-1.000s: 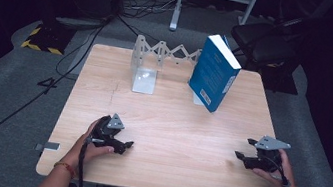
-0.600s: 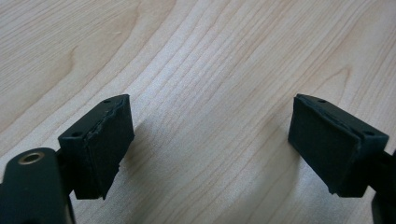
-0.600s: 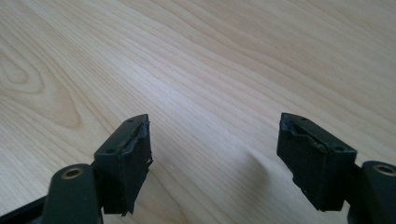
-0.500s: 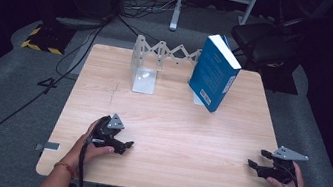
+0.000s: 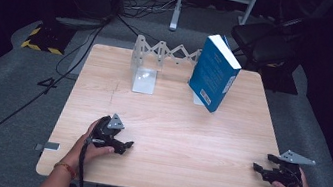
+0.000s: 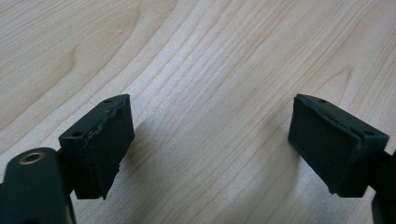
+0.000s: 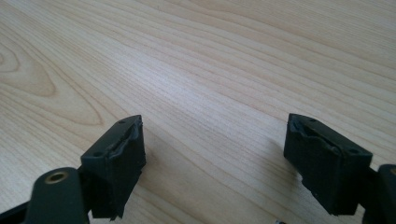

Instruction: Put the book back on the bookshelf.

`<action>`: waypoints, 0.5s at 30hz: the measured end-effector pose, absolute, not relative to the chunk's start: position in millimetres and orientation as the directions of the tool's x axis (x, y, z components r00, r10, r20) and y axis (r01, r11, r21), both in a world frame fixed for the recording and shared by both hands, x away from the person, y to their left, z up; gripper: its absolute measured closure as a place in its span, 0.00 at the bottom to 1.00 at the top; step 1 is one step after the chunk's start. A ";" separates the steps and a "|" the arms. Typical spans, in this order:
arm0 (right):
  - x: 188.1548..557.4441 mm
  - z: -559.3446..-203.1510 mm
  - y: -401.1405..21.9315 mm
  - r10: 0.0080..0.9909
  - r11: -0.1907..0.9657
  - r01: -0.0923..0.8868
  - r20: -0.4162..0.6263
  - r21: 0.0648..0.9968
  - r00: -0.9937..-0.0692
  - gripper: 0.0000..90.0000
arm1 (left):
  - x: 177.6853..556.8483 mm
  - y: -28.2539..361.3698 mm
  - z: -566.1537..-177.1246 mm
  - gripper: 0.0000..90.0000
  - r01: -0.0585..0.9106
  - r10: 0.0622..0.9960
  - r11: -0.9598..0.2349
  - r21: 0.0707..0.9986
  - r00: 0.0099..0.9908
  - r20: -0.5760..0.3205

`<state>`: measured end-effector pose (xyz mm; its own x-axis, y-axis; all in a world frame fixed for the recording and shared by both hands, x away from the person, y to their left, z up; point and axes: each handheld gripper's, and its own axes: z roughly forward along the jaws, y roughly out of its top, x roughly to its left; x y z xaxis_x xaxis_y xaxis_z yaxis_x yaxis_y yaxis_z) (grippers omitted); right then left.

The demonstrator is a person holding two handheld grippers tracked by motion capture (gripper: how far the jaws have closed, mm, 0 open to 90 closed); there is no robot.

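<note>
The left gripper [image 5: 127, 144] is rested on the desk [image 5: 174, 125], jaws spread and empty. The blue book [image 5: 214, 73] is seen already leaning in the expandable rack [image 5: 160, 54], apparently placed. The right gripper [image 5: 258, 168], its jaws just opened wide on nothing, lies at the near right edge; little seems left.

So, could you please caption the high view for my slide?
Both hand-held grippers, left and right, rest open on the table; blue book leans upright.
</note>
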<state>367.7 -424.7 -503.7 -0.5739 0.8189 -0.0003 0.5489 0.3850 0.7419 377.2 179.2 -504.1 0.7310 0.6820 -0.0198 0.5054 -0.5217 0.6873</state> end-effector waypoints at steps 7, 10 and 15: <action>367.8 -503.8 -424.7 0.819 0.384 0.549 0.000 0.742 -0.573 0.23 | 377.7 178.7 -504.3 0.16 0.505 0.683 -0.520 0.689 0.730 -0.020; 367.8 -503.8 -424.8 0.819 0.384 0.549 0.000 0.742 -0.573 0.23 | 377.9 178.7 -504.2 0.16 0.505 0.683 -0.521 0.688 0.730 -0.019; 367.8 -503.8 -424.8 0.820 0.384 0.550 -0.001 0.742 -0.572 0.23 | 379.4 178.3 -504.2 0.15 0.502 0.677 -0.526 0.687 0.735 -0.018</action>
<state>367.8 -424.8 -503.8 -0.5721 0.8202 -0.0006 0.5496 0.3839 0.7420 379.4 178.3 -504.2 0.7353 0.6775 -0.0185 0.5018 -0.5260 0.6867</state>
